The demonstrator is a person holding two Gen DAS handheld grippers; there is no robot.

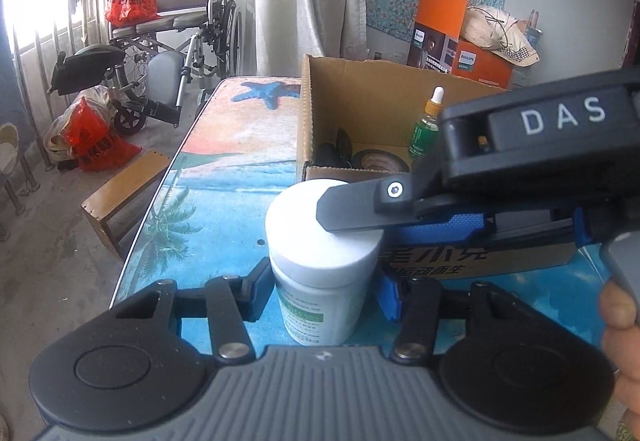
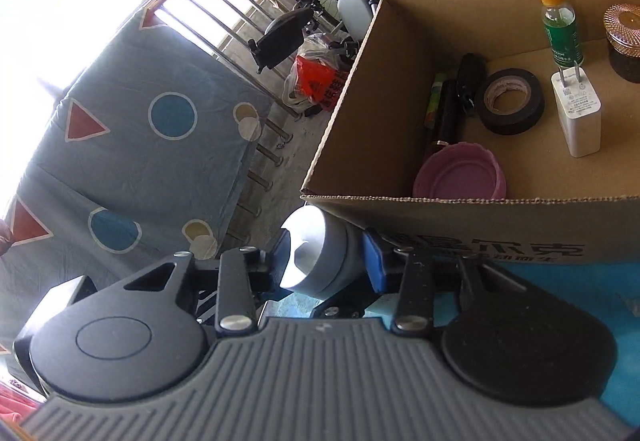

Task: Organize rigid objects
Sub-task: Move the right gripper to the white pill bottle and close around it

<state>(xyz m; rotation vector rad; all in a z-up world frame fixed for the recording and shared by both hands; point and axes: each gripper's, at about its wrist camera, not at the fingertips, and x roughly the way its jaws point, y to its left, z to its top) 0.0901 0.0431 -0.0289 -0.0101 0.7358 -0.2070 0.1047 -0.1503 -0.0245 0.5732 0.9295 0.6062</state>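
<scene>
One white jar (image 1: 320,241) is clamped by both grippers (image 1: 320,293) (image 2: 326,261); one cardboard box (image 2: 460,209) is parked on the beach-print table (image 1: 224,177), one wheelchair (image 1: 180,33) behind.

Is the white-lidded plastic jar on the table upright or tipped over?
Upright. The white-lidded plastic jar stands on the beach-print table, lid on top, outside the cardboard box, with the left gripper closed around its body.

Left gripper (image 1: 322,291) points downward, its blue-padded fingers (image 1: 390,299) closed against opposite sides of a white jar (image 1: 322,237). Right gripper (image 1: 360,215) crosses in from the right over the jar's lid, its pads pressing that lid. A hand (image 1: 620,325) holds its grip.
</scene>
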